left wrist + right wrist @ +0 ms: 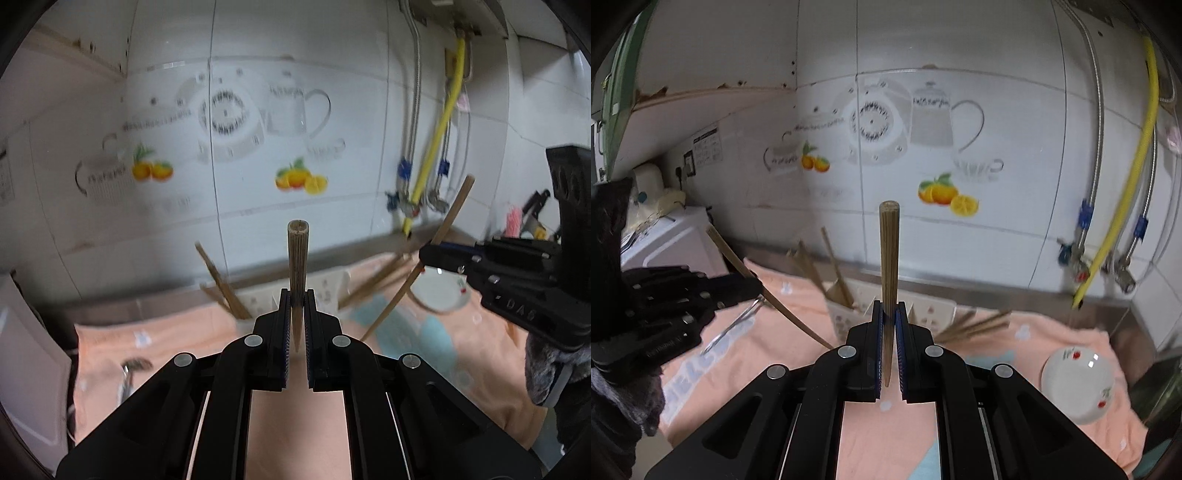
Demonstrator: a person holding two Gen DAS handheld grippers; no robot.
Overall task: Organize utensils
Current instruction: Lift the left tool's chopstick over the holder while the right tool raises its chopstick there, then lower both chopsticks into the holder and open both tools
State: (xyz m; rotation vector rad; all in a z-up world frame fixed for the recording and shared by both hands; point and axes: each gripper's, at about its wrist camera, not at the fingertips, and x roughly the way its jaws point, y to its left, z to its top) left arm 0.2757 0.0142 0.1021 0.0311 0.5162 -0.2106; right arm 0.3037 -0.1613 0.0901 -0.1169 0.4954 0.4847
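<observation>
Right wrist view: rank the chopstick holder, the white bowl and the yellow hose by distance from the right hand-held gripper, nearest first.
From the right hand-held gripper, which is shut on a chopstick:
1. Chopstick holder, straight ahead, just beyond the fingertips.
2. White bowl, on the peach towel, off to the right.
3. Yellow hose, on the tiled wall, far right.

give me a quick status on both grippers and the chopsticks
Left gripper shut on one chopstick, right gripper shut on another chopstick. Both held clear above the white holder. More loose chopsticks on the towel. Nothing blocking.
</observation>
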